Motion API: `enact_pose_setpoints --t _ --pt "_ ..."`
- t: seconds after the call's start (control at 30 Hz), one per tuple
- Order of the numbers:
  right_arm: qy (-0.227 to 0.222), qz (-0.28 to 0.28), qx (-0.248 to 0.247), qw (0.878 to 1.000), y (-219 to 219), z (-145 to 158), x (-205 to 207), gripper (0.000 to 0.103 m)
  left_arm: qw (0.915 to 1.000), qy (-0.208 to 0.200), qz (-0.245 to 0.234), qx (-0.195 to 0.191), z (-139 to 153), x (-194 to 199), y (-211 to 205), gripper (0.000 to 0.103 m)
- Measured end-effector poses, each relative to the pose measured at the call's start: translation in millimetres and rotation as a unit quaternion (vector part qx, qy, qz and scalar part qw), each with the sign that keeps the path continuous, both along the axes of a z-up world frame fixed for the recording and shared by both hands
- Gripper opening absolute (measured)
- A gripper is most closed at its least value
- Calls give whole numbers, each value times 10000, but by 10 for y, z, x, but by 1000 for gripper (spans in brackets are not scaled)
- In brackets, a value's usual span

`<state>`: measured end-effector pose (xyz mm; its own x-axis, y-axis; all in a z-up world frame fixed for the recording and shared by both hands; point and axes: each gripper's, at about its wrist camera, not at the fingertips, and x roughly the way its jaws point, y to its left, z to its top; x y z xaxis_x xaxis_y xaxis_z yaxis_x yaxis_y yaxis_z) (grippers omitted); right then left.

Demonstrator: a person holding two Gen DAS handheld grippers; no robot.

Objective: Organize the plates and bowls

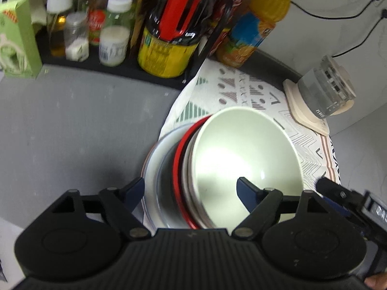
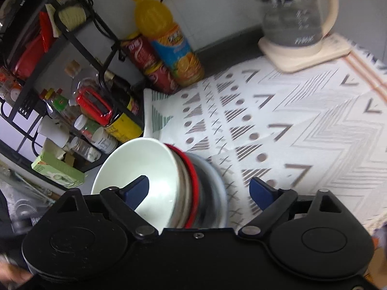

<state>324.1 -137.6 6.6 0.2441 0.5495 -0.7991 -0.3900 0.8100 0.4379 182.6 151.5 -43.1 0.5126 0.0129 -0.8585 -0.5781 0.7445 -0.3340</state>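
Note:
A nested stack of dishes is held tilted between both grippers: a pale green-white bowl on top, then a white one, a red-rimmed one, a dark one and a grey-white outer bowl. My left gripper straddles the stack's near edge, one fingertip inside the top bowl and the other outside. In the right wrist view my right gripper does the same: the stack sits between its fingers, one inside the white bowl. The right gripper also shows at the left wrist view's right edge.
A patterned cloth covers the counter under the stack. A glass kettle on a cream base stands at its far corner. An orange juice bottle, cans, sauce bottles and jars fill a black rack. A green box stands on the grey counter.

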Motion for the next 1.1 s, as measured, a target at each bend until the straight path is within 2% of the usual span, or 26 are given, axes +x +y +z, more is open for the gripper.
enact_pose_setpoints --t 0.03,0.2,0.27,0.43,0.53,0.63,0.87,1.1 --pt "-97 -48 -18 9999 -47 31 -17 98 10000 -23 -16 46 18 8 -9 83" --pt "-282 -359 -54 9989 -300 148 -37 99 9993 -200 -147 293 152 -24 -87 87" --pt "-433 -417 -82 9982 -407 236 -65 103 9986 -322 -145 389 225 -82 -125 90" --pt "-769 -582 -67 9953 -745 434 -194 103 9963 -519 -298 620 376 -221 -330 97" --pt "-895 -649 -64 9939 -948 520 -334 103 9956 -586 -293 676 463 -384 -505 98" --pt "-998 -671 -92 9927 -1103 579 -495 103 9946 -701 -255 728 540 -601 -664 103" --pt "-1276 -754 -88 9889 -1430 718 -1015 103 9914 -867 -396 892 653 -1066 -942 103" --pt "-1388 -704 -241 9875 -1573 781 -1426 103 9889 -908 -534 1049 692 -1460 -1131 103"
